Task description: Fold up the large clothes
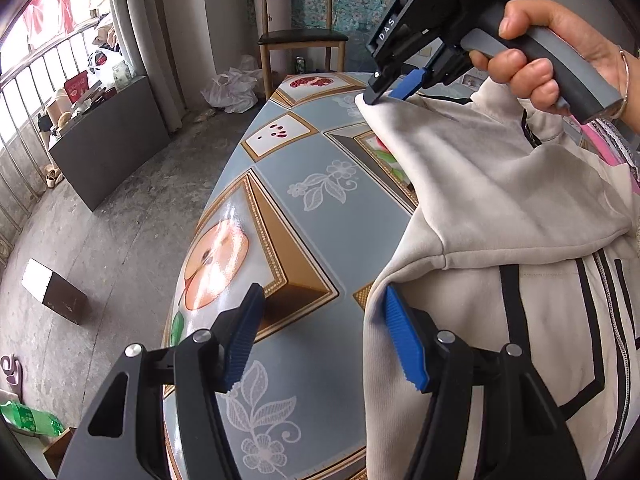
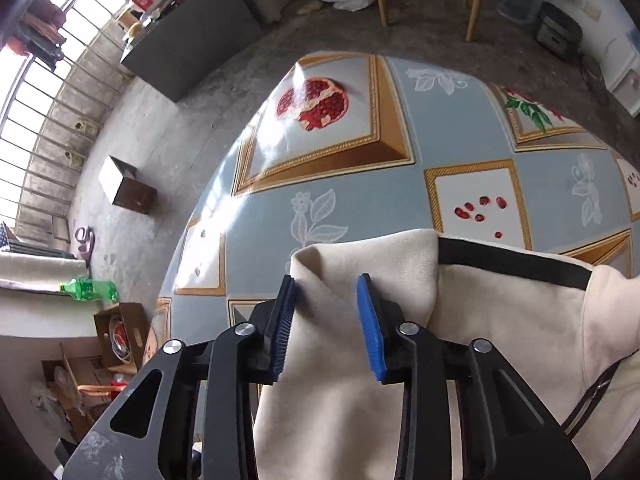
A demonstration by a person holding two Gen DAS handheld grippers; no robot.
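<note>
Right hand-held gripper [image 2: 326, 280] narrowed around a cream jacket [image 2: 340, 360] fold; pad contact hard to judge. Left hand-held gripper [image 1: 320, 300] wide, empty, above the counter [image 1: 304, 160]. Jacket cut off at frame edges.

The jacket [image 1: 500, 208] was soft, matt cream cloth. The tablecloth [image 1: 304, 168] looked glossy and smooth — the floor [image 1: 120, 208] rough concrete.

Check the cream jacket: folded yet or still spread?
Partly folded. In the left wrist view a sleeve of the cream jacket lies doubled over its body, its end at the right tongs; the lower body still lies flat on the table.
</note>
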